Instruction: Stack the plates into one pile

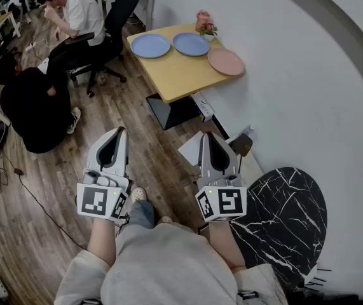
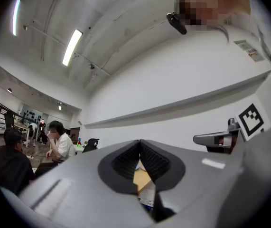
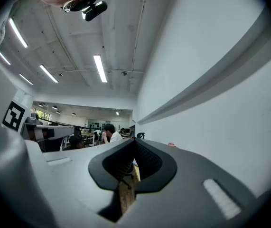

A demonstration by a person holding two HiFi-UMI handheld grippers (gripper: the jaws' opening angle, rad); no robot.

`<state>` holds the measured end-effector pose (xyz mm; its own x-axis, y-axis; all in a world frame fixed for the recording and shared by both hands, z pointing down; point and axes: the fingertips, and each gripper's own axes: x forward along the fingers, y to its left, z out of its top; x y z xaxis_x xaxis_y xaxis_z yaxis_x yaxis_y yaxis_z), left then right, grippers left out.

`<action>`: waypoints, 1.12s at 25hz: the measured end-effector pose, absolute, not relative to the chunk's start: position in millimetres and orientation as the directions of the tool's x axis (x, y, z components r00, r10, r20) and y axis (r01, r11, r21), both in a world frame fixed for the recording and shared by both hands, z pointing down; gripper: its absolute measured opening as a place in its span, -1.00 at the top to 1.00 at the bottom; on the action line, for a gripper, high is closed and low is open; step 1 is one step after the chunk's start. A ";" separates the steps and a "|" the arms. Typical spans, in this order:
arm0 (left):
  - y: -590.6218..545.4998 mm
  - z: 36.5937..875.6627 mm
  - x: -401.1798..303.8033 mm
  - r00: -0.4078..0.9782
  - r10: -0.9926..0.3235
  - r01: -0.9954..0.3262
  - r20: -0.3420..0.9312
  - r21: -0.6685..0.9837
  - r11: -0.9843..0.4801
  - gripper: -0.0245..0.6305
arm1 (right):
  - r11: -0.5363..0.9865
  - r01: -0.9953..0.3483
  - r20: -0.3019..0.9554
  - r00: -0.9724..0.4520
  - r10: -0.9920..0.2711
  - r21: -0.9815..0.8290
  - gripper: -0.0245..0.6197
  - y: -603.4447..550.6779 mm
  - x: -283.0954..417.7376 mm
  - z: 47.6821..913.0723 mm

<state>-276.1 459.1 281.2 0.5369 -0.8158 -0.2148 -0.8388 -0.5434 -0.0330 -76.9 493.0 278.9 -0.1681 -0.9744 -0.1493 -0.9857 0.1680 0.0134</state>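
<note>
Far ahead in the head view a yellow table (image 1: 175,75) carries three plates side by side: a blue plate (image 1: 150,45) at the left, a second blue plate (image 1: 191,44) in the middle and a pink plate (image 1: 226,61) at the right. Both grippers are held close to the body, well short of the table, above the wooden floor. My left gripper (image 1: 119,132) is shut with nothing in it, its jaws meeting at the tips (image 2: 139,143). My right gripper (image 1: 206,136) is likewise shut and empty (image 3: 134,143).
A small pot with flowers (image 1: 204,24) stands at the table's back edge. Two people sit on office chairs (image 1: 114,24) at the left, over the wooden floor (image 1: 54,170). A white curved wall (image 1: 295,94) runs along the right. A black marbled round surface (image 1: 283,215) lies at my right.
</note>
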 end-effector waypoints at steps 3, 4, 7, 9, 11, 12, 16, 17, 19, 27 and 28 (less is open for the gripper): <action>450.8 279.4 -277.7 0.537 -0.815 -0.838 -0.217 -0.031 -0.545 0.75 | 0.171 -0.985 -0.148 -0.172 -0.974 0.019 0.91 484.8 -80.9 277.1; 447.3 279.0 -277.3 0.538 -0.815 -0.838 -0.217 -0.031 -0.545 0.75 | 0.172 -0.985 -0.146 -0.173 -0.974 0.021 0.91 481.5 -81.2 276.9; 434.2 279.3 -273.7 0.544 -0.811 -0.833 -0.215 -0.026 -0.552 0.75 | 0.169 -0.985 -0.142 -0.171 -0.975 0.022 0.91 469.7 -79.3 277.5; 423.6 279.5 -271.6 0.551 -0.807 -0.829 -0.214 -0.025 -0.559 0.75 | 0.163 -0.986 -0.140 -0.164 -0.977 0.020 0.91 460.1 -78.0 277.5; 412.1 279.2 -271.9 0.557 -0.802 -0.824 -0.216 -0.025 -0.566 0.75 | 0.156 -0.988 -0.140 -0.157 -0.978 0.021 0.91 449.8 -78.8 276.6; 406.0 278.8 -272.9 0.559 -0.800 -0.823 -0.218 -0.025 -0.568 0.75 | 0.153 -0.988 -0.143 -0.154 -0.978 0.022 0.91 444.3 -80.0 275.7; 376.7 274.8 -277.6 0.566 -0.791 -0.818 -0.233 -0.039 -0.574 0.75 | 0.132 -0.991 -0.168 -0.132 -0.977 0.013 0.91 417.9 -82.8 269.2; 368.5 272.5 -278.7 0.569 -0.786 -0.816 -0.241 -0.044 -0.577 0.75 | 0.129 -0.992 -0.173 -0.128 -0.977 0.009 0.91 409.9 -83.5 267.6; 351.4 268.3 -282.3 0.574 -0.779 -0.811 -0.254 -0.046 -0.583 0.74 | 0.127 -0.992 -0.177 -0.125 -0.976 0.002 0.91 393.9 -86.9 264.9; 283.6 262.7 -297.0 0.610 -0.751 -0.785 -0.252 -0.062 -0.616 0.75 | 0.092 -0.996 -0.190 -0.092 -0.977 0.011 0.91 335.7 -107.0 259.9; 276.3 263.2 -298.1 0.615 -0.747 -0.781 -0.250 -0.065 -0.621 0.74 | 0.088 -0.996 -0.190 -0.089 -0.978 0.010 0.91 328.5 -108.9 260.5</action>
<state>-298.1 276.3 263.2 0.6154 -0.7473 -0.2505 -0.7809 -0.6214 -0.0647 -108.9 328.5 260.5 -0.0886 -0.9777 -0.1903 -0.9960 0.0883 0.0098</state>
